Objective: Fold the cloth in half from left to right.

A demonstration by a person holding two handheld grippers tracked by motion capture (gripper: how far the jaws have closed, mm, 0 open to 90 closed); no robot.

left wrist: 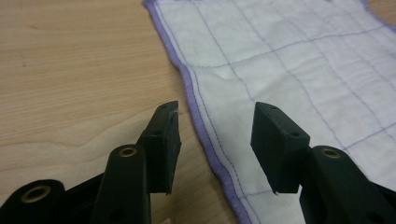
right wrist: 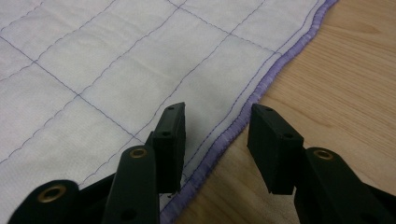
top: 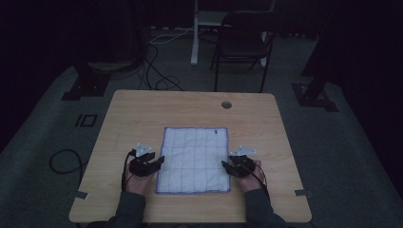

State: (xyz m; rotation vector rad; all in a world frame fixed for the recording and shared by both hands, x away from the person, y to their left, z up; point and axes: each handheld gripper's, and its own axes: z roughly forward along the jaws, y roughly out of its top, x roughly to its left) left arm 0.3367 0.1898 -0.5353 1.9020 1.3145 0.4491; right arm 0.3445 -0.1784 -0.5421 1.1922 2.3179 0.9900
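Note:
A white cloth with a purple grid and purple hem lies flat on the wooden table. My left gripper hovers at the cloth's left edge, open; in the left gripper view the purple hem runs between the two jaws of the left gripper without being pinched. My right gripper sits at the cloth's right edge, also open; in the right gripper view the hem passes through the gap of the right gripper, and the pads stay clear of it.
A round cable hole is in the table's far side. Beyond the table stand a dark chair and a white post, with cables on the floor. Bare wood surrounds the cloth.

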